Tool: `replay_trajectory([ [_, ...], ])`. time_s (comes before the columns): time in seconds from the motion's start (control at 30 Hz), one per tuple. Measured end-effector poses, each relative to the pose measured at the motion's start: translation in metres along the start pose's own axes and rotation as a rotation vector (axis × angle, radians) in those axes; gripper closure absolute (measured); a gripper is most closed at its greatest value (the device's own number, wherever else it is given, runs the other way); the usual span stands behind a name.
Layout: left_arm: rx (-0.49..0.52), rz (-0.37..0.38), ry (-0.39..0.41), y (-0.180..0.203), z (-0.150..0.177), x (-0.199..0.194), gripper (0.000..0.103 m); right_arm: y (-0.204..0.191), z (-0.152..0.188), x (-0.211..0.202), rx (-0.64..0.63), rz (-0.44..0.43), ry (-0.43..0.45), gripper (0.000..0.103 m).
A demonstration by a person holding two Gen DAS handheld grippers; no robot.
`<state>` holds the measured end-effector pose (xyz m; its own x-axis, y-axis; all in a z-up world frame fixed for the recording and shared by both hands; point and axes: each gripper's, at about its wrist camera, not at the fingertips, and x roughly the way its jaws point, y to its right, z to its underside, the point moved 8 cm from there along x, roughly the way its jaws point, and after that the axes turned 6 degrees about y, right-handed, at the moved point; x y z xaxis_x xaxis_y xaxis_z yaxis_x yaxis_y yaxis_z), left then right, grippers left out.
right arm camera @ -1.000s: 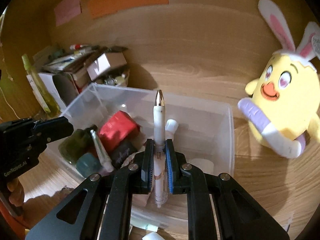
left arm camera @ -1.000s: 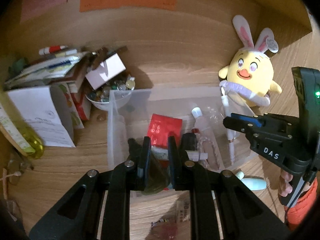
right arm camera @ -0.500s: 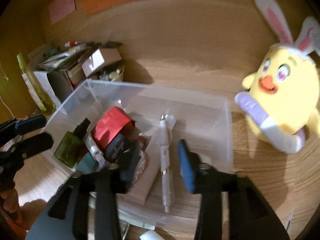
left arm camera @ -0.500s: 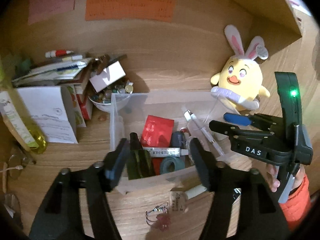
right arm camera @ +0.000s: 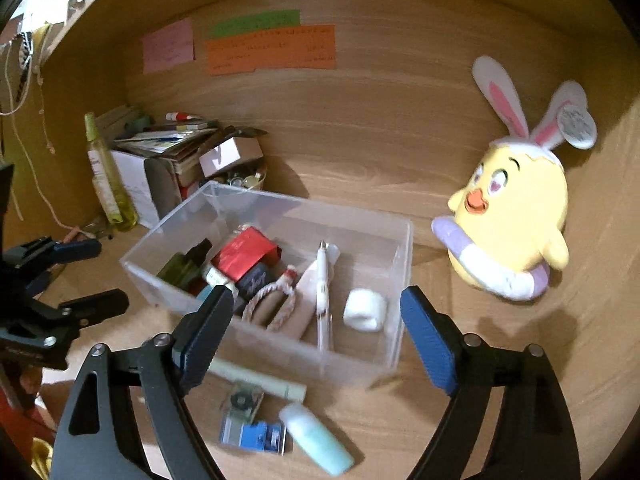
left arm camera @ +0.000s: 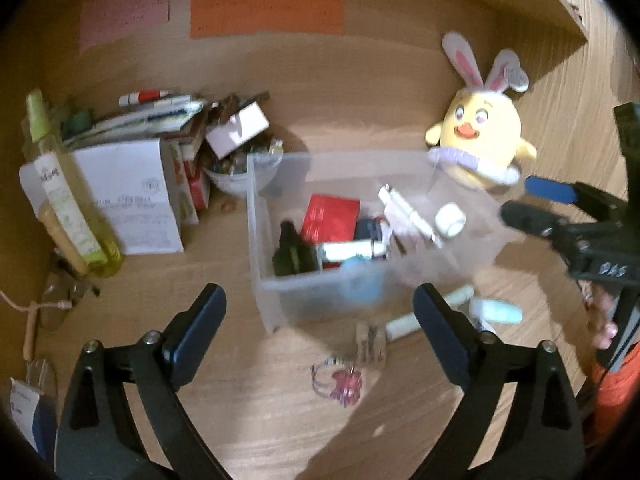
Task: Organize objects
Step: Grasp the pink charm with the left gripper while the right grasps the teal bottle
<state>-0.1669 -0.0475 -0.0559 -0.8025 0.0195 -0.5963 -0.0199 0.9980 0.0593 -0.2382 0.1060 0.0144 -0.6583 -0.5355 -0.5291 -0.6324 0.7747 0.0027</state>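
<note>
Hovering with fingers spread wide and holding nothing, the right gripper (right arm camera: 316,332) and left gripper (left arm camera: 320,326) both face the clear plastic bin (right arm camera: 402,276). Just ahead of the right gripper, inside the bin: white pen (right arm camera: 323,300), white roll (right arm camera: 366,310), red box (right arm camera: 244,254), dark green bottle (right arm camera: 184,266). Nearer than the bin, on the wooden desk (right arm camera: 400,412), below the right fingers: mint tube (right arm camera: 316,438), blue card (right arm camera: 254,434). Beyond the bin to the right: yellow chick plush (right arm camera: 516,216).
</note>
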Motion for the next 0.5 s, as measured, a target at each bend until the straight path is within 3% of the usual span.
replay_trajectory([
  [0.23,0.009,-0.007,-0.090,-0.003,0.038,0.011,0.007,0.014,0.043,-0.011,0.011,0.015,-0.062,0.020],
  [0.43,0.024,-0.007,-0.182,-0.003,0.070,0.024,0.007,0.021,0.083,0.000,-0.028,0.018,-0.171,0.020],
  [0.5,0.039,-0.006,-0.190,-0.001,0.075,0.023,0.012,0.023,0.094,0.006,-0.047,0.022,-0.206,0.020],
])
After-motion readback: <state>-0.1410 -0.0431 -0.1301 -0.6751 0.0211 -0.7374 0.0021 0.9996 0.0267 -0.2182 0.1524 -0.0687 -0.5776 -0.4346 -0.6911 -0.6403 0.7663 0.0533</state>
